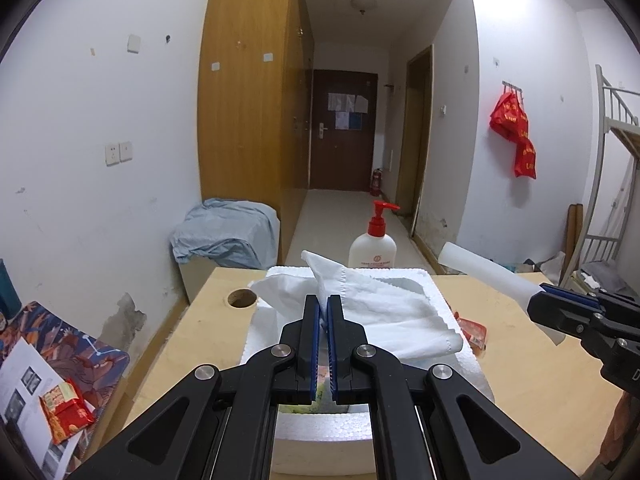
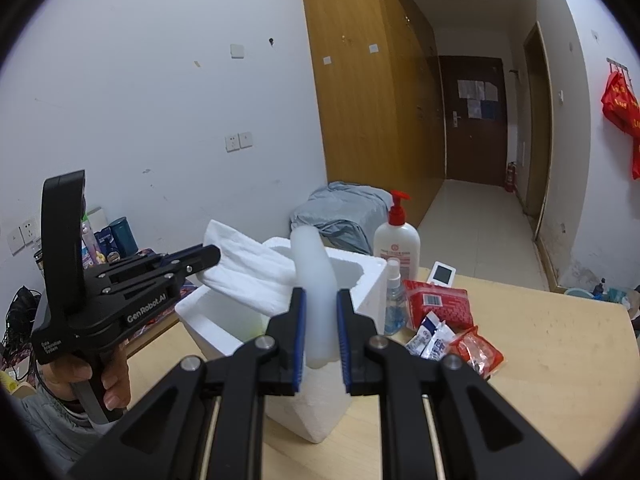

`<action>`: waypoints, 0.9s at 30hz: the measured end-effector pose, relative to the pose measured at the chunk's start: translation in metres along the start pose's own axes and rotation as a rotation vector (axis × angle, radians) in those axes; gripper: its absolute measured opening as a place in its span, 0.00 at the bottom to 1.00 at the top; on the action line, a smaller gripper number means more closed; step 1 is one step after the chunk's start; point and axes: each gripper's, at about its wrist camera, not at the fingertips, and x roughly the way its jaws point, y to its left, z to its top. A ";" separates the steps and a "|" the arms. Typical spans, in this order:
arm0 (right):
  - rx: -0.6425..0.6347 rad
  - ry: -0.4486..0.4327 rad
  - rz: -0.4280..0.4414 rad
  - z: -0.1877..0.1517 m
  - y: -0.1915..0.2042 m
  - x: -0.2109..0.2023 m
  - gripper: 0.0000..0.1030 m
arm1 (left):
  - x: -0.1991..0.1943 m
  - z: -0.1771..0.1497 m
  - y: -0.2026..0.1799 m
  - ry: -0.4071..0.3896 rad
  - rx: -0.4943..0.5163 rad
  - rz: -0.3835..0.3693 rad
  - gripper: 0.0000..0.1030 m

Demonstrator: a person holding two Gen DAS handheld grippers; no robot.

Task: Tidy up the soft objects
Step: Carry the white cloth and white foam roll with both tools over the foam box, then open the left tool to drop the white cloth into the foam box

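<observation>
Our left gripper (image 1: 323, 312) pinches the white cloth (image 1: 380, 304) right above the foam box (image 2: 360, 276) near the table's far edge. Our right gripper (image 2: 321, 320) clamps a pale foam tube (image 2: 316, 280), upright, just beside the box.

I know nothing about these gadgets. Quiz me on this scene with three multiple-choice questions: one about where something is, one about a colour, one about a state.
1. Where is the pump bottle?
A. behind the foam box
B. inside the box
C. on the floor

2. What colour is the bottle's pump?
A. blue
B. red
C. green

3. What is the left claw doing?
A. hanging open and empty
B. gripping the bottle
C. pinching a white tissue over the box

Answers:
1 A, it stands on the table just beyond the box.
2 B, the pump head is bright red.
3 C, the tissue is clamped between its closed blue pads.
</observation>
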 end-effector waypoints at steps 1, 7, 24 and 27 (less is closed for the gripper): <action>-0.001 -0.001 0.001 0.000 0.000 0.000 0.17 | 0.000 0.000 0.001 0.003 -0.004 0.004 0.05; -0.001 0.002 0.001 0.000 0.001 0.001 0.17 | 0.007 -0.005 0.000 0.033 0.007 0.004 0.45; -0.003 0.008 0.006 -0.003 0.002 0.006 0.17 | -0.003 -0.009 0.008 -0.022 0.001 0.066 0.89; -0.004 0.008 0.007 -0.003 0.002 0.006 0.17 | -0.007 -0.009 0.009 -0.028 -0.001 0.069 0.89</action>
